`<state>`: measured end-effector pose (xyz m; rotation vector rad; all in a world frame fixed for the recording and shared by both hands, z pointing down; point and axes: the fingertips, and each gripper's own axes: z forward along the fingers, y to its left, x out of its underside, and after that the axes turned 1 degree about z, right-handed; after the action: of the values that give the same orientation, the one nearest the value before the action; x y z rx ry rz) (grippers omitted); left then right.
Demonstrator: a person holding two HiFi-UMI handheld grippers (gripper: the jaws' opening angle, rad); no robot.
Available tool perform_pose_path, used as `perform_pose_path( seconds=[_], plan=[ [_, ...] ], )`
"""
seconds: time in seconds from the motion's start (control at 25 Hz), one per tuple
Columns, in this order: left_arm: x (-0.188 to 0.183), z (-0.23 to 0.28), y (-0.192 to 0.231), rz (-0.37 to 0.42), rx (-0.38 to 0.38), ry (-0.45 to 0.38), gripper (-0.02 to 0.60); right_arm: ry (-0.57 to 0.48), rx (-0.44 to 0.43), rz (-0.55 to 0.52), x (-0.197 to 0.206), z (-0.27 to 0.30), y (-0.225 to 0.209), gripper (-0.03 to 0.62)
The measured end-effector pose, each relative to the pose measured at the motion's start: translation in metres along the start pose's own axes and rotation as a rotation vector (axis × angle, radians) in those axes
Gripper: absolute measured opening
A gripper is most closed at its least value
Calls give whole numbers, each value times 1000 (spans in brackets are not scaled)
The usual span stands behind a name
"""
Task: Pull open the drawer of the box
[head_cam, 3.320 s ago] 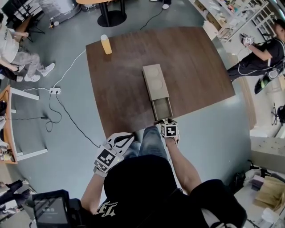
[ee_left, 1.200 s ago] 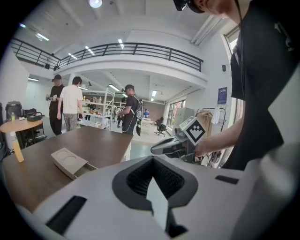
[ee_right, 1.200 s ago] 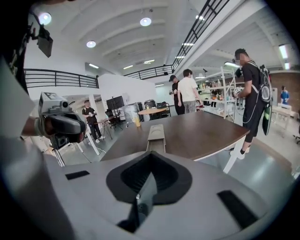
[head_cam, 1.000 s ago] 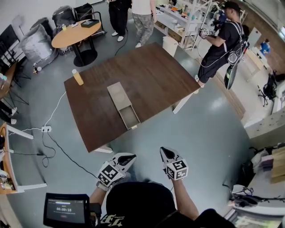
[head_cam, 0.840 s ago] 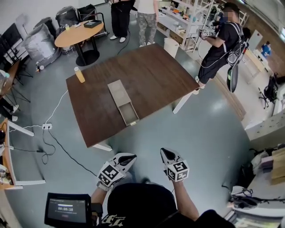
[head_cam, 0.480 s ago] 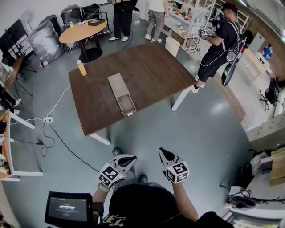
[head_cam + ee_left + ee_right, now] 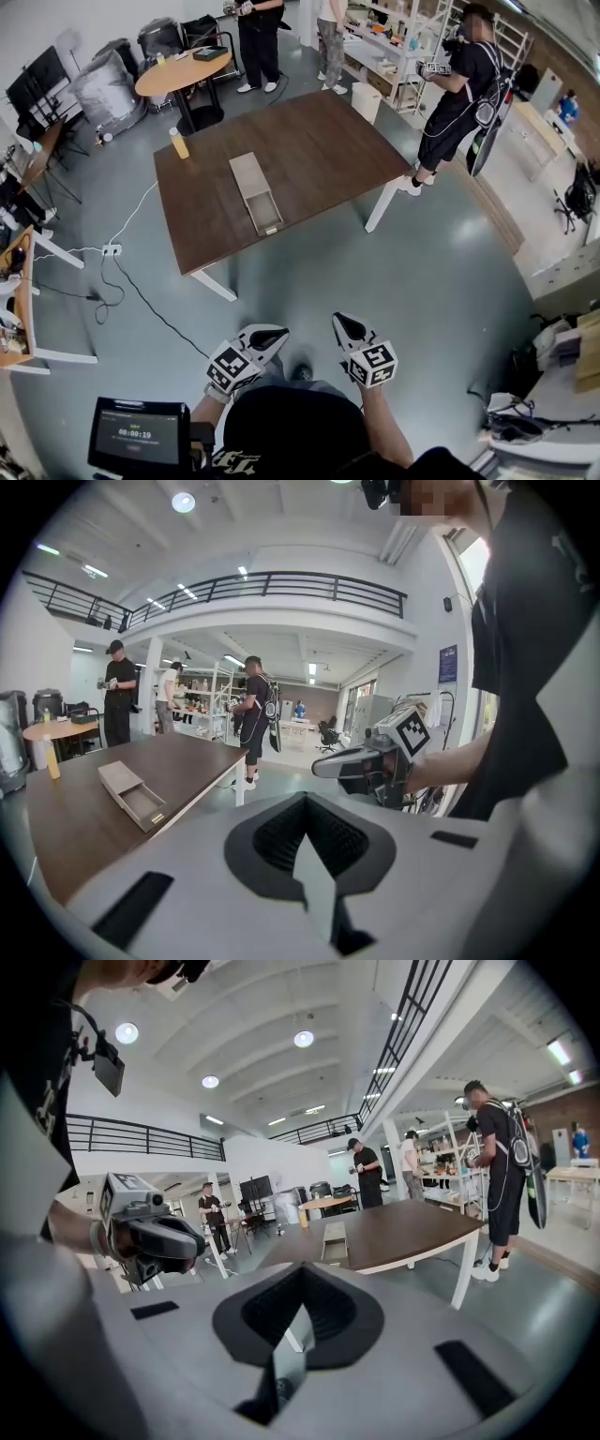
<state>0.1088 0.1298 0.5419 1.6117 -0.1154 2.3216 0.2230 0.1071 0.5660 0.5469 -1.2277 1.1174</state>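
Sitting upper centre, the box (image 7: 247, 175) is shown with drawer (image 7: 265, 215) out — left gripper (image 7: 270, 332) and right gripper (image 7: 340, 322) pressed together, empty, below.

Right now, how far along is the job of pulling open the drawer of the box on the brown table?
Done: the drawer stands pulled out of the box on the table. In hand: nothing; the left gripper and right gripper are shut and empty, over the floor, well clear of the table. Left: nothing that shows; the job looks finished.
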Motion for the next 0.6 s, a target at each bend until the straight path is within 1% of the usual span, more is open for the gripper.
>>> perform_pose_path(
  seconds=[0.28,0.48,0.6],
  plan=[
    [-15,-9,-29,24,5,4,2,-41,-11,12,-8,-23,10,-14],
    [-2,-12,-19,10,20,-2,2,-61,-2,13,-8,-12,18,-14],
    [3,-10,-15,5,26,-15,2,-50,1,17,-2,-7,19,-12]
  ],
)
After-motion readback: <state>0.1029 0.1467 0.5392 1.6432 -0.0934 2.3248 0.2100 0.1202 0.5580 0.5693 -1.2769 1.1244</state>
